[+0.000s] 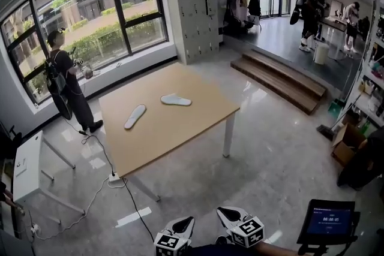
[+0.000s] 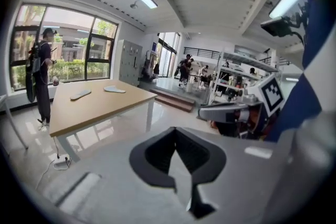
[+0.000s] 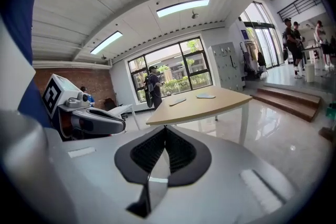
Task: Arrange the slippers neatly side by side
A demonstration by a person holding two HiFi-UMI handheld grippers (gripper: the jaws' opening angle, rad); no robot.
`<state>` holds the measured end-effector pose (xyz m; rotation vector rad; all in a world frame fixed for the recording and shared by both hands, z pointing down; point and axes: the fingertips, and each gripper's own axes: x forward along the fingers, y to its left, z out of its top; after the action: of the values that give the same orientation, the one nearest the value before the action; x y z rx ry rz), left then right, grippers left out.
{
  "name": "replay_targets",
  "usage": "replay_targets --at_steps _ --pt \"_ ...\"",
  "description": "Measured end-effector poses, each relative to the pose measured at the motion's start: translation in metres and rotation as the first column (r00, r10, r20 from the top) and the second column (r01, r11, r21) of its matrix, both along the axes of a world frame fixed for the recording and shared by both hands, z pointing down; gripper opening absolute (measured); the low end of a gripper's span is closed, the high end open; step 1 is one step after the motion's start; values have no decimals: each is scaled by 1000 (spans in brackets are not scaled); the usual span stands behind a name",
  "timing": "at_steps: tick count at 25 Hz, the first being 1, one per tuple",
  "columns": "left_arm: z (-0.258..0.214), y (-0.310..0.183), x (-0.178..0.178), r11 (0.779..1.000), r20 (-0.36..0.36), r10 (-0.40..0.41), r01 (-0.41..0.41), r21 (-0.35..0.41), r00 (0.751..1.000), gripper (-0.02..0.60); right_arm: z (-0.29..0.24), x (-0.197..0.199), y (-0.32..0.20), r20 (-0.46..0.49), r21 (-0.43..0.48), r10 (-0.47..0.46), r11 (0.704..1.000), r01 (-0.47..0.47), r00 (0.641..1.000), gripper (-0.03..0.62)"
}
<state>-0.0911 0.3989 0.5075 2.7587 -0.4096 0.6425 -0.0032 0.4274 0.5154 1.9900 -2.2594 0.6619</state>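
Note:
Two pale slippers lie apart on the wooden table (image 1: 180,129): one (image 1: 135,116) to the left, angled, the other (image 1: 176,99) farther back and to the right. Both grippers are held low at the bottom edge of the head view, far from the table. My left gripper (image 1: 181,227) and right gripper (image 1: 230,215) are shut with nothing between their jaws. The left gripper view shows the slippers (image 2: 80,94) (image 2: 114,89) in the distance beyond its shut jaws. In the right gripper view they are small too (image 3: 177,101) (image 3: 206,95).
A person (image 1: 67,82) stands by the window left of the table. A small white table (image 1: 29,166) is at far left, and a power strip with cable (image 1: 114,177) lies on the floor. Wooden steps (image 1: 282,78), lockers (image 1: 195,15) and a screen (image 1: 330,222) are also around.

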Motion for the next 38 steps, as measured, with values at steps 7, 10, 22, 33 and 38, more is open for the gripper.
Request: replay_targets --at_steps 7,10,22,33,38 --pt "1 -12 36 1000 37 16 -16 6 999 3 -6 29 -5 -54 58 3 998 0 999 11" --pt "0 -5 48 996 47 84 -85 21 995 3 -10 30 -3 -54 51 11 999 -8 998 11" --pt "20 -31 115 977 27 210 -210 -29 977 3 5 98 -16 -68 -20 163 986 -165 984 11" --pt "22 -161 118 986 -16 142 -143 -85 990 3 12 97 -144 -92 -112 82 990 -92 992 11" --pt "23 -209 115 989 -23 124 -126 -72 992 3 11 98 -192 -112 -149 59 986 -75 992 11"
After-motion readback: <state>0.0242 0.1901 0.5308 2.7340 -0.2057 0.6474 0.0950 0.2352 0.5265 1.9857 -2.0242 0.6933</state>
